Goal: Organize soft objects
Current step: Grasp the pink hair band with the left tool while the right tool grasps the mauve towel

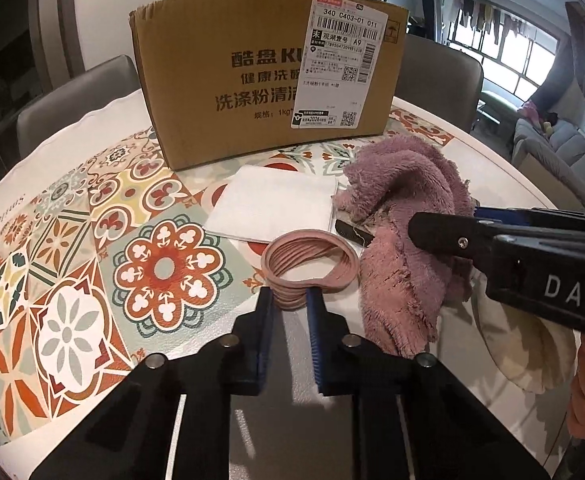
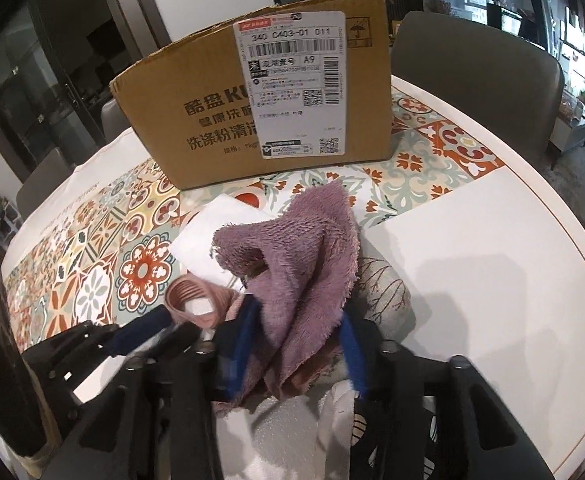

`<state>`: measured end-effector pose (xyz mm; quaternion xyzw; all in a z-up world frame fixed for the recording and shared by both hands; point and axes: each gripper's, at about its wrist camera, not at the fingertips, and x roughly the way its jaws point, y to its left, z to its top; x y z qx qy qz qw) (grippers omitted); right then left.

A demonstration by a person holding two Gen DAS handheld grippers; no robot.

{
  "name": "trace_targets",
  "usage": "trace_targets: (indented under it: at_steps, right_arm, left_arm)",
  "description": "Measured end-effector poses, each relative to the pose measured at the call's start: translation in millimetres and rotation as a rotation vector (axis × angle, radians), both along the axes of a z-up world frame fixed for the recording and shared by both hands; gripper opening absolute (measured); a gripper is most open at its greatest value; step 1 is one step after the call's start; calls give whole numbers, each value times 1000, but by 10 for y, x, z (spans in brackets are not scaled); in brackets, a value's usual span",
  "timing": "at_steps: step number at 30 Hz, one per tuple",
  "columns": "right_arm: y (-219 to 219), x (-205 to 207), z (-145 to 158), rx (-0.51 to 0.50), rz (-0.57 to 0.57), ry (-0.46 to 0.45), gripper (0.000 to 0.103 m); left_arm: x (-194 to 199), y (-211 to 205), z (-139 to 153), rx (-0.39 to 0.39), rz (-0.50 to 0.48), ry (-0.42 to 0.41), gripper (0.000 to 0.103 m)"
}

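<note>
Left hand-held gripper pinches pink bands — right hand-held gripper grips towel.

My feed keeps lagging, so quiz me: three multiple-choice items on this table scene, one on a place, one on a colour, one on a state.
1. Where is the cardboard box?
A. Behind the white napkin
B. On a chair
C. On the floor

2. What colour is the fluffy cloth?
A. Green
B. Purple
C. Black

3. What is the left gripper doing?
A. Jaws closed on the stack of pink rings
B. Jaws wide open, away from everything
C. Holding the box

Answers:
1 A, the box stands on the table beyond the napkin.
2 B, its pile is mauve in both views.
3 A, the rings sit pinched between its blue pads.
</note>
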<state>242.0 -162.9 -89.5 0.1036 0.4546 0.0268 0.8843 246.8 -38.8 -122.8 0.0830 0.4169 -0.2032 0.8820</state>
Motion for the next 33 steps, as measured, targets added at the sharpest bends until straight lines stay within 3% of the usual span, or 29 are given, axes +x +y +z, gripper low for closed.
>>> trace_targets:
  at_steps: [4,8,10,16,21,23,25,28,30,33]
  right_arm:
    - [33,-16,10,-8,18,-5,20]
    - [47,-38,38,-19,25,-17,16]
    - [45,-38,35,-17,23,-15,16]
    - [36,-49,30,-17,22,-11,16]
    - [27,-43,19,-16,21,-7,16]
    - [17,-41,11,-12,19,-4,16]
    - [16,-40,5,-14,19,-3,16]
    - [21,-40,4,-19,22,-3,16]
    - [24,-45,8,-20,25,-5,16]
    - [17,-60,19,-15,30,-8,14]
  left_arm:
    - [-11,25,16,-23,1,5,10]
    - [-31,32,24,-36,-15,15,13]
    - [-29,33,30,-45,-15,18,20]
    - [14,-8,42,-35,-28,7,53]
    - [71,-75,48,-22,-44,-8,57]
    - [90,-93,33,-20,-44,-12,55]
    - [108,-105,17,-27,-51,4,28]
    - [112,-113,8,-39,-58,24,14]
    - [95,-108,27,-41,-59,29,8]
    - [48,-87,99,-58,-47,19,8]
